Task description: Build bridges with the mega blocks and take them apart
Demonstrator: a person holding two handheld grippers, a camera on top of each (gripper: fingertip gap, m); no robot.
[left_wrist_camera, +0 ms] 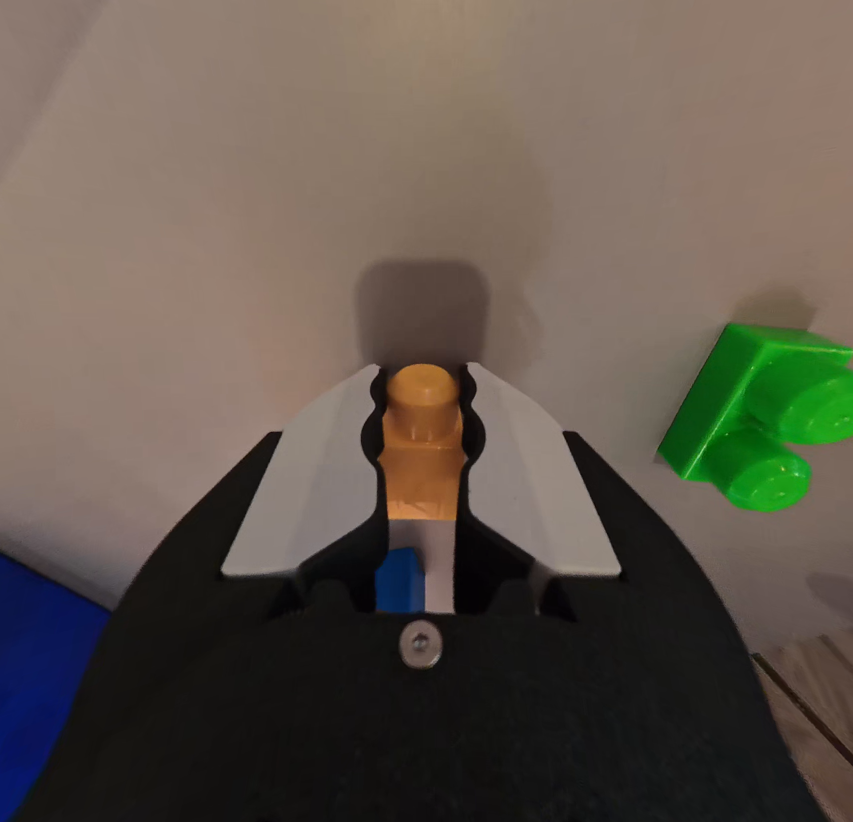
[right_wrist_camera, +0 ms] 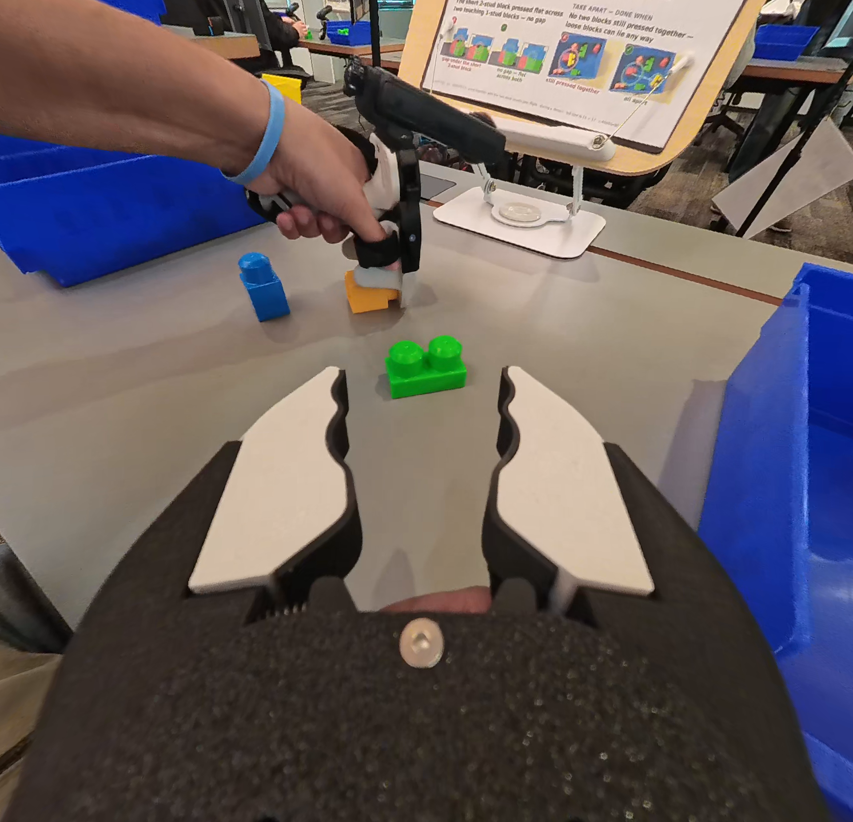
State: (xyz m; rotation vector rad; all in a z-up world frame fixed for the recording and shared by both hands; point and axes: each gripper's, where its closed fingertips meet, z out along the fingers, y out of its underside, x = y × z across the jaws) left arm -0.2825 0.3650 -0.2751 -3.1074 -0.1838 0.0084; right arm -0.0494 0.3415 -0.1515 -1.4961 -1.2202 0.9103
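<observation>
We grip the orange block on the bench with our left gripper while the right one waits empty.

Our left gripper [left_wrist_camera: 422, 375] has its jaws clamped on either side of the orange one-stud block [left_wrist_camera: 421, 449], which sits stud-up on the grey bench [right_wrist_camera: 577, 338]; from the right wrist view we see our left hand [right_wrist_camera: 318, 186] pressing that gripper down over it. Our right gripper [right_wrist_camera: 422, 377] hangs above the bench with its jaws spread wide and nothing between them. Just ahead of it the green two-stud block [right_wrist_camera: 425, 370] rests upright. The blue one-stud block [right_wrist_camera: 263, 287] stands left of the orange one, apart from it. Blue bins sit at the left [right_wrist_camera: 115, 209] and right [right_wrist_camera: 784, 477].
</observation>
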